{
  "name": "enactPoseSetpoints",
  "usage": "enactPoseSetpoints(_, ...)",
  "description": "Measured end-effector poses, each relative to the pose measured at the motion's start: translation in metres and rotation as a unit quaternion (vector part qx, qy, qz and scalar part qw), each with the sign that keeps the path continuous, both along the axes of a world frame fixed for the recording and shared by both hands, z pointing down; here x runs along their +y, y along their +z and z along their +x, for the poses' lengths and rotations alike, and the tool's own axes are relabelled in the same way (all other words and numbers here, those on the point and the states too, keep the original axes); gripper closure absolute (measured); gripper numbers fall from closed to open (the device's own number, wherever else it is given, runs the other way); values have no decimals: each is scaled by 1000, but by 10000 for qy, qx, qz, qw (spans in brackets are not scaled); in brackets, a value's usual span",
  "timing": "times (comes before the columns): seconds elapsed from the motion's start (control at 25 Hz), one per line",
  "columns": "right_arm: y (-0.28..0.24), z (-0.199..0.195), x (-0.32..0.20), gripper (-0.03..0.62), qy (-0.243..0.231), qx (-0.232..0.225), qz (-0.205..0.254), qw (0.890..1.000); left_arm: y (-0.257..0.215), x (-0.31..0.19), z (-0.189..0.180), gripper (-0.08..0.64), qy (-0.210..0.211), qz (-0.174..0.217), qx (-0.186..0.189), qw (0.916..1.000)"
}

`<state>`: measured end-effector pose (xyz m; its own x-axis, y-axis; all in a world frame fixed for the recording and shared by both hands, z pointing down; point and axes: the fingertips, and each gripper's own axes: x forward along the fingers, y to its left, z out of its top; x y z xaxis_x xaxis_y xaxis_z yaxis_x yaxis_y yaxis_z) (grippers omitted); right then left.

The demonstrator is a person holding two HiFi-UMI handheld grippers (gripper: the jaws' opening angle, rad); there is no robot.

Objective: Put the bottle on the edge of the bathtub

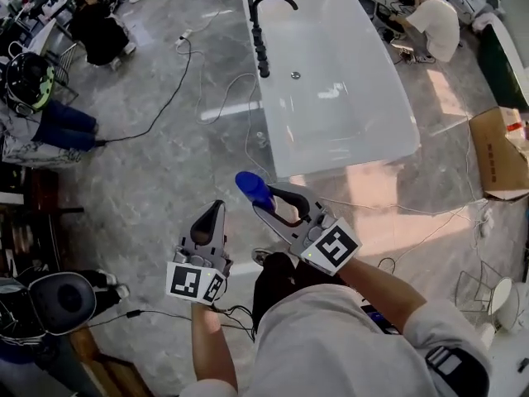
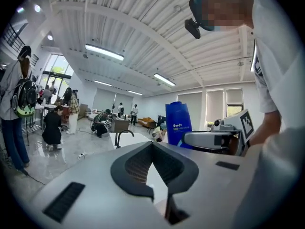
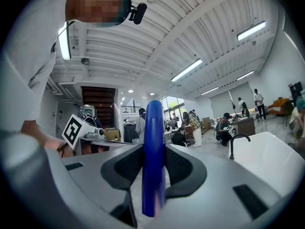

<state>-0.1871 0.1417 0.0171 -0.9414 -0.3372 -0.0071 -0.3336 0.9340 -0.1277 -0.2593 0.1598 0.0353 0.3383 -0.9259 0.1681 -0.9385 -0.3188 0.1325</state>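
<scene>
So far the right tool [image 1: 266, 201] is clamped on the blue bottle [image 1: 252, 187], carrying it above the floor [image 1: 165, 180]; the left tool [image 1: 216, 213] is closed tight on nothing; the bathtub [image 1: 351, 160] stands ahead, well apart from the bottle, so by my reading the approach and the setting-down on its edge are both left. Only the head view shows the tub's whole rim and the gap to it; the right gripper view shows the pads pressing the bottle's sides; the left gripper view shows it upright, with a white label.
</scene>
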Motion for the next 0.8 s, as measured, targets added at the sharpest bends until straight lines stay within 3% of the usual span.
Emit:
enactPoseSetpoints(0.16, 6, 2, 2, 446, 491, 49, -74, 9988, 6, -7, -5, 551, 99, -9, -46, 9999)
enactPoseSetpoints(0.4, 27, 17, -13, 446, 860, 72, -301, 9958, 35, -11, -4, 551, -187, -274, 90, 9994)
enactPoseSetpoints(0.56, 47, 3, -21, 446, 910, 161, -343, 9951, 50, -18, -23, 551, -505, -374, -126, 9979)
enactPoseSetpoints(0.64, 66, -7, -28, 446, 1032, 283, -432, 9933, 60, -27, -37, 551, -638, -366, -57, 9973)
enactPoseSetpoints(0.8, 112, -39, -35, 446, 1369, 466, -577, 9878, 102, -37, -73, 551, -414, -524, 214, 9975)
